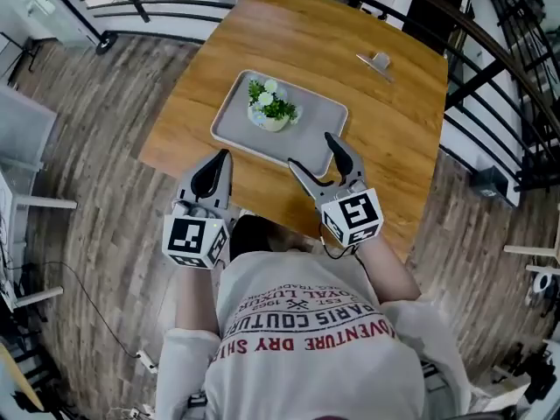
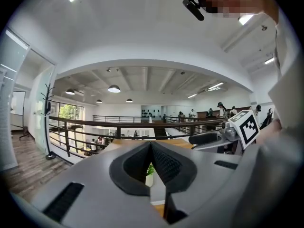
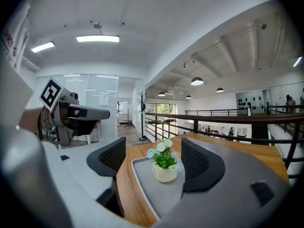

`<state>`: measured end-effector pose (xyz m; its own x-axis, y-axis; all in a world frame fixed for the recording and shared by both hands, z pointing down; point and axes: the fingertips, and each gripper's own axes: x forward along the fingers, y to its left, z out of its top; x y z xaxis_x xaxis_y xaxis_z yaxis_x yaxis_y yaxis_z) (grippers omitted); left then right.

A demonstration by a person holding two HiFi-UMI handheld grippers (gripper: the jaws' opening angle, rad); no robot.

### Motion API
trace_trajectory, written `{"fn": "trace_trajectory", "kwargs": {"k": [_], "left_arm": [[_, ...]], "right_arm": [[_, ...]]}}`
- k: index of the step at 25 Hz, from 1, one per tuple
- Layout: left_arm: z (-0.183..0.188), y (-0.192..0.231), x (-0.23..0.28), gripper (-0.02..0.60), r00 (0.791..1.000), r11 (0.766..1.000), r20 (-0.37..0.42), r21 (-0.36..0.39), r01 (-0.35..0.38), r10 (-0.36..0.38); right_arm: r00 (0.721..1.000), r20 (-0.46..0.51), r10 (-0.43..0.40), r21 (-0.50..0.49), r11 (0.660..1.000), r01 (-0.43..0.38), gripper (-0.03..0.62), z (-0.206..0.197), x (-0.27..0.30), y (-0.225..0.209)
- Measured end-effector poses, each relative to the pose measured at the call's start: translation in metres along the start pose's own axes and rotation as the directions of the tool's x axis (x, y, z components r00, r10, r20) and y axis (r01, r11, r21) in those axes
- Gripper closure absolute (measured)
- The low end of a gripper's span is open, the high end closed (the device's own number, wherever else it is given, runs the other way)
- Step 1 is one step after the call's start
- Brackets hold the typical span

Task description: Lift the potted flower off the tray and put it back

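The potted flower [image 1: 273, 109], a small cream pot with green leaves and pale blooms, stands upright on the grey tray [image 1: 319, 116] on the wooden table [image 1: 306, 33]. Both grippers hover at the table's near edge, short of the tray and touching nothing. My left gripper [image 1: 222, 157] is shut with its tips together; in the left gripper view [image 2: 151, 146] a sliver of the pot [image 2: 149, 171] shows below the touching tips. My right gripper [image 1: 311, 150] is open and empty. In the right gripper view [image 3: 153, 141] the flower [image 3: 164, 164] stands on the tray [image 3: 147, 184] some way beyond the jaws.
A small metal clip [image 1: 376, 60] lies on the table's far right part. A dark railing [image 1: 490, 42] curves round behind the table. Wood-plank floor [image 1: 96, 191] lies left of the table, with a white frame [image 1: 17, 208] at the left edge. The left gripper [image 3: 71, 113] shows at the left of the right gripper view.
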<state>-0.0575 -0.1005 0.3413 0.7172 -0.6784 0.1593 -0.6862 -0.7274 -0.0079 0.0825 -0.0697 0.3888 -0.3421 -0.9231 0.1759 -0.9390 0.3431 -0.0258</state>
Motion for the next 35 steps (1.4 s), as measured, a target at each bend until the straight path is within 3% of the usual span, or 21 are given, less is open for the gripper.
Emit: {"fn": "trace_trajectory", "kwargs": {"k": [7,13,17,23,31,35], "left_arm": [[-0.006,0.042,0.075,0.569,0.976,0.977,-0.046,0.011,0.215,-0.214],[-0.02,0.066,0.115,0.569,0.93,0.935,-0.102,0.018,0.355,-0.352],[-0.033,0.075,0.13,0.569,0.918,0.926,-0.131,-0.005,0.378,-0.376],[-0.058,0.083,0.144,0.569,0.912,0.928,-0.17,-0.035,0.372,-0.372],[-0.085,0.088,0.154,0.569,0.916,0.937,-0.198,-0.059,0.343,-0.348],[-0.09,0.091,0.158,0.569,0.921,0.941,-0.191,-0.073,0.33,-0.338]], "right_arm": [[0.987,-0.157,-0.03,0.043,0.998,0.037,0.216,-0.028,0.069,-0.023],[0.935,-0.353,-0.008,-0.028,1.0,-0.002,0.176,-0.066,0.117,-0.034],[0.896,-0.442,0.037,-0.033,0.998,-0.057,0.163,-0.09,0.137,-0.039],[0.862,-0.499,0.085,-0.033,0.993,-0.117,0.156,-0.123,0.161,-0.044],[0.837,-0.522,0.163,0.02,0.984,-0.179,0.141,-0.159,0.188,-0.036],[0.839,-0.514,0.18,0.034,0.981,-0.189,0.137,-0.168,0.196,-0.031]]}}
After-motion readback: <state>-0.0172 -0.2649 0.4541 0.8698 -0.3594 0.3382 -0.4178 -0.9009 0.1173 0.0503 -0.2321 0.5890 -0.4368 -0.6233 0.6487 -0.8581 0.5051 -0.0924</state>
